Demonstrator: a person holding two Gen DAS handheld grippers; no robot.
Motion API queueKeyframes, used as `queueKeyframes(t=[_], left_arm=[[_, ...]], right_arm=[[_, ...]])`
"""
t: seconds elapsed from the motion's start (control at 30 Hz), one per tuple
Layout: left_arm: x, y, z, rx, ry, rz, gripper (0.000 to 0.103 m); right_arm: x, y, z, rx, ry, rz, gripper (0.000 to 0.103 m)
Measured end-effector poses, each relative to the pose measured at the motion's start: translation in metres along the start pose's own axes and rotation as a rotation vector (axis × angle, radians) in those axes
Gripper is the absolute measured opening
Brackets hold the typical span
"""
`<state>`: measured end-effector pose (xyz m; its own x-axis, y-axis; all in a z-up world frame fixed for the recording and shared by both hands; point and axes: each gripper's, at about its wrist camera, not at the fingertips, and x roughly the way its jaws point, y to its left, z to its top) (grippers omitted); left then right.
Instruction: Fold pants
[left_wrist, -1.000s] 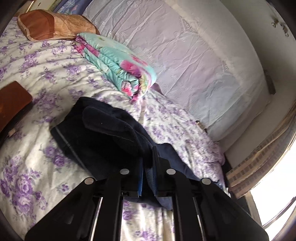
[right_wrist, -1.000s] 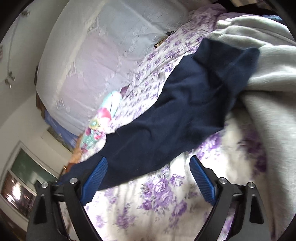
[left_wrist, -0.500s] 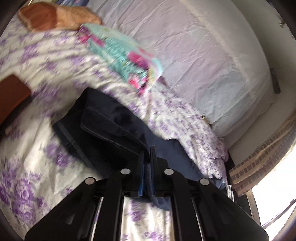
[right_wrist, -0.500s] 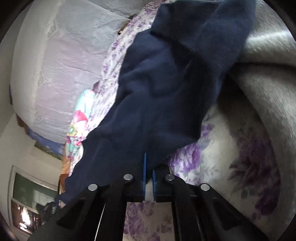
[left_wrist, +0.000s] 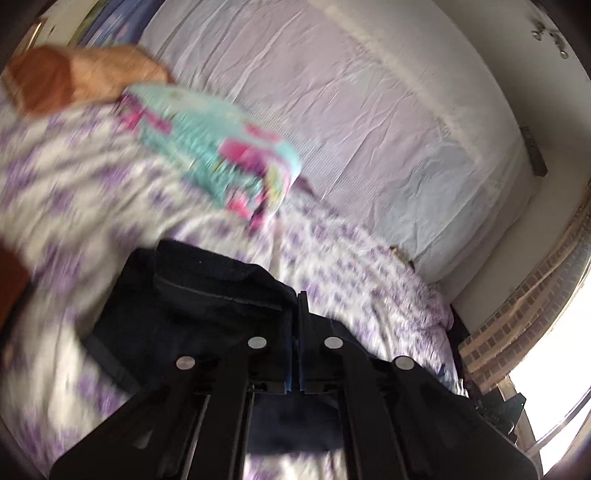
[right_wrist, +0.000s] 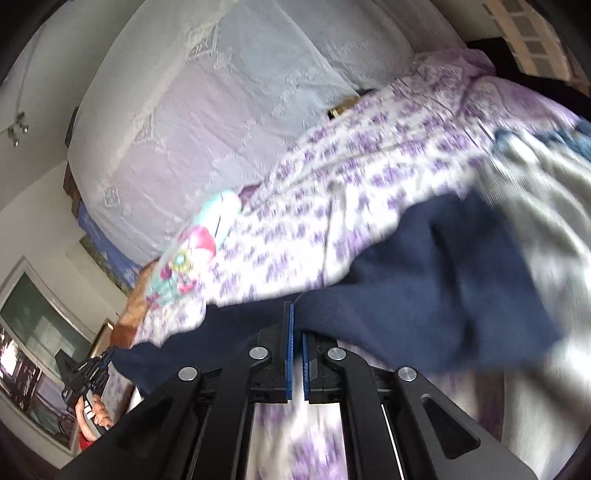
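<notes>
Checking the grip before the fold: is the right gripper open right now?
No, the right gripper is shut, its blue pads pinching the edge of the navy pants.

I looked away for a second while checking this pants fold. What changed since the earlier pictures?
The right gripper, open above the navy pants a second ago, has clamped shut on their edge and lifted it. The left gripper stayed shut on the pants' other end, rising a little. The folded floral quilt, the brown pillow and the grey blanket stayed put.

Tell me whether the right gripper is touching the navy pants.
Touching. The right wrist view shows the right gripper with its blue pads closed on the edge of the pants, the cloth running between them.
</notes>
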<state>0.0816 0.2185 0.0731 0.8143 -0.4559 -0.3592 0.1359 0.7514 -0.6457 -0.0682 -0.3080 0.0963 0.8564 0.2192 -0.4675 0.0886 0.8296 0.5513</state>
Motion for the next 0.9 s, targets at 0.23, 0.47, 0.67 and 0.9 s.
queueKeyframes(t=[0.23,0.47,0.67,0.9], left_arm=[[0.097,-0.016,0.069,0.014,-0.069,0.091,0.001],[0.212,0.026,0.087,-0.088,-0.082,0.301,0.003],[0.238,0.092,0.066,-0.357,0.049,0.134,0.014],[0.198,0.067,0.052,-0.337,0.07,-0.014,0.04]], right_arm=[[0.112,-0.001,0.118,0.049,0.013,-0.032,0.004],[0.274,-0.014,0.175,-0.045,0.064,-0.254,0.053],[0.305,-0.047,0.137,-0.04,0.052,-0.301,0.06],[0.188,-0.009,0.115,-0.073,-0.097,-0.14,0.071]])
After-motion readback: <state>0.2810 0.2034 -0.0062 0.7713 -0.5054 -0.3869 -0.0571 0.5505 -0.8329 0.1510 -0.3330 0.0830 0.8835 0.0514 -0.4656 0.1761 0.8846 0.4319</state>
